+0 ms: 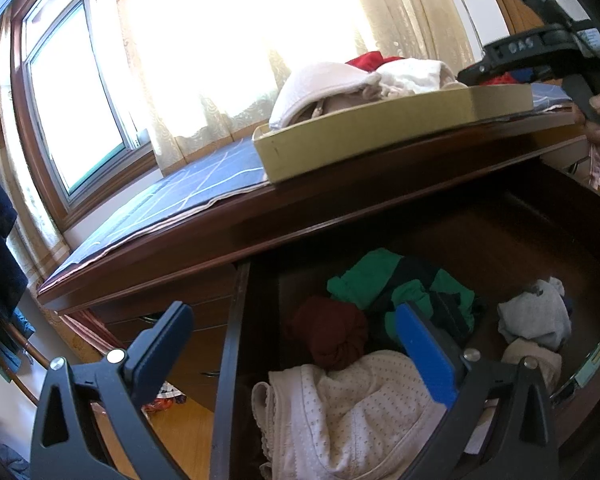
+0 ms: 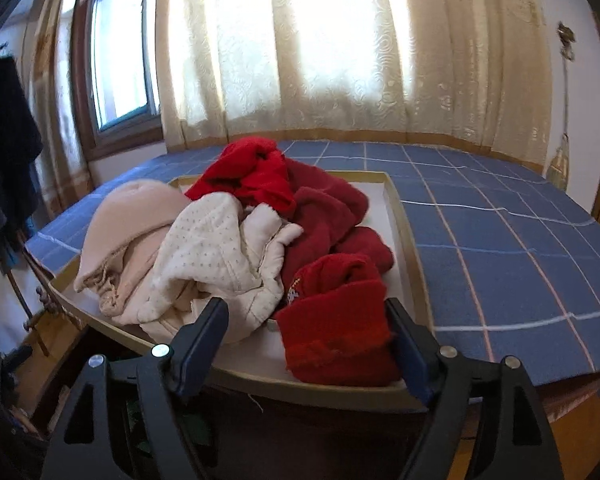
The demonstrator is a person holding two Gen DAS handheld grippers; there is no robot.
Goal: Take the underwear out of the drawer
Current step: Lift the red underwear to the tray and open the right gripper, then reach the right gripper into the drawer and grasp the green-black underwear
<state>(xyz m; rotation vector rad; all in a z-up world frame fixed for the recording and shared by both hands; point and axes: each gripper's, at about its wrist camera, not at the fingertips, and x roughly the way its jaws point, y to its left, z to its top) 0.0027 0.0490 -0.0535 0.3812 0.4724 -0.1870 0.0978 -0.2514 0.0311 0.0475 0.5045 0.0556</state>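
Now the left gripper [image 1: 296, 344] hangs wide apart over the open drawer [image 1: 236, 320], where dotted cream underwear [image 1: 348, 412] lies nearest its front. Above the drawer, on the dresser top, the right gripper [image 2: 306, 340] gapes empty over a cardboard tray [image 2: 408, 240] heaped with red underwear [image 2: 336, 340].

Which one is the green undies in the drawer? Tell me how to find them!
Look inside the open wooden drawer under the tabletop with the blue checked cloth. Toward the back lies the green underwear, crumpled, with dark bands. It is the only green piece: a dark red bundle sits beside it and a cream dotted garment lies nearer the front.
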